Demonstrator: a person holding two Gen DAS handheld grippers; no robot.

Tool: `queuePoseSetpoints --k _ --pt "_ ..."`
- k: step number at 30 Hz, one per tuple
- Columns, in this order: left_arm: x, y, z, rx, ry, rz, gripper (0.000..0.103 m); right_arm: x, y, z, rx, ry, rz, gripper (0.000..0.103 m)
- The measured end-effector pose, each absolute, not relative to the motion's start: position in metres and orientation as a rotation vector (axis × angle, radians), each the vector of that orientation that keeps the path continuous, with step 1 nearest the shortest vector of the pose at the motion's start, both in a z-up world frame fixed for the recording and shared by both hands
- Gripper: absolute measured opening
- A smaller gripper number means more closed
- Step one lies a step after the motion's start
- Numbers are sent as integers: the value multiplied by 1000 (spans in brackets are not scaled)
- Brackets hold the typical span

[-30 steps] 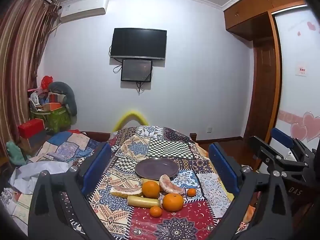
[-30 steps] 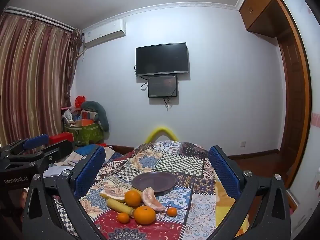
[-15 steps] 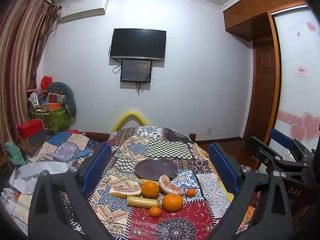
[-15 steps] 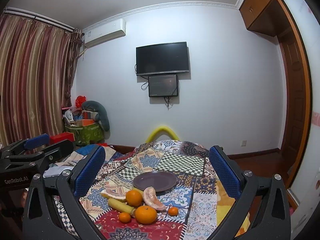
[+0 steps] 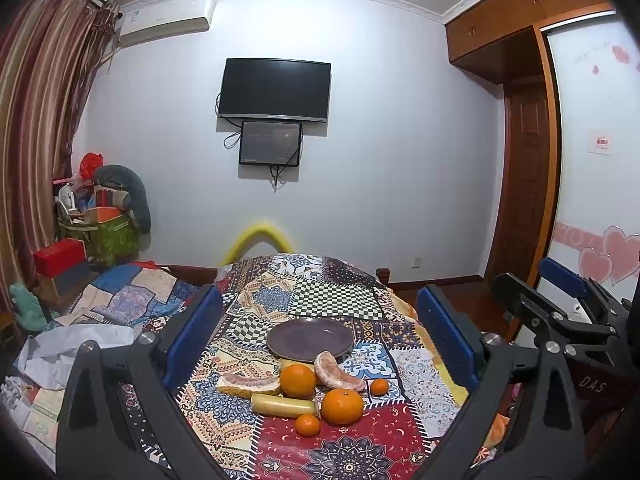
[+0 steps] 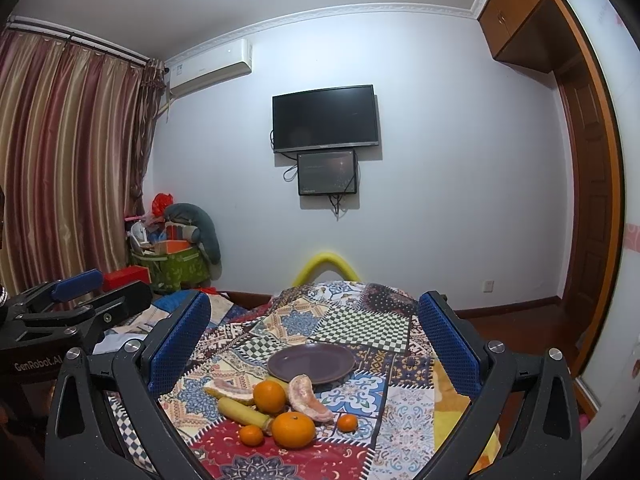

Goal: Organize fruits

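Hovering spread wide and empty, the left gripper (image 5: 316, 336) and right gripper (image 6: 314, 340) face fruit clustered near the table's near edge; take the orange (image 5: 297, 380) just beside the plate (image 5: 310, 338) first, gripping squarely across its middle.

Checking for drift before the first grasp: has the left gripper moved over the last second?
Barely: the left gripper has crept slightly, since the wall-mounted black television sits marginally lower in its view.

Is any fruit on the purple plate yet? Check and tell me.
No: the purple plate is bare, and the oranges and other fruit lie on the tablecloth in front of it.
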State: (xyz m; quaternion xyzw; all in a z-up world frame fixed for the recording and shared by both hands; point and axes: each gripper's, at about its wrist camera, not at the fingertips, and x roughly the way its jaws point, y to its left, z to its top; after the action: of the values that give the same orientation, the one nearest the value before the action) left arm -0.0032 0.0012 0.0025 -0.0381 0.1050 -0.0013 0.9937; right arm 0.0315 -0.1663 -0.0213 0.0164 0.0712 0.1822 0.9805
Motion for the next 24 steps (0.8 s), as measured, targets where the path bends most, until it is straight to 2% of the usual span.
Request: queuePoseSetpoints --k 24 --pt "-5 2 0 -79 202 6 99 32 -168 -21 41 135 365 103"
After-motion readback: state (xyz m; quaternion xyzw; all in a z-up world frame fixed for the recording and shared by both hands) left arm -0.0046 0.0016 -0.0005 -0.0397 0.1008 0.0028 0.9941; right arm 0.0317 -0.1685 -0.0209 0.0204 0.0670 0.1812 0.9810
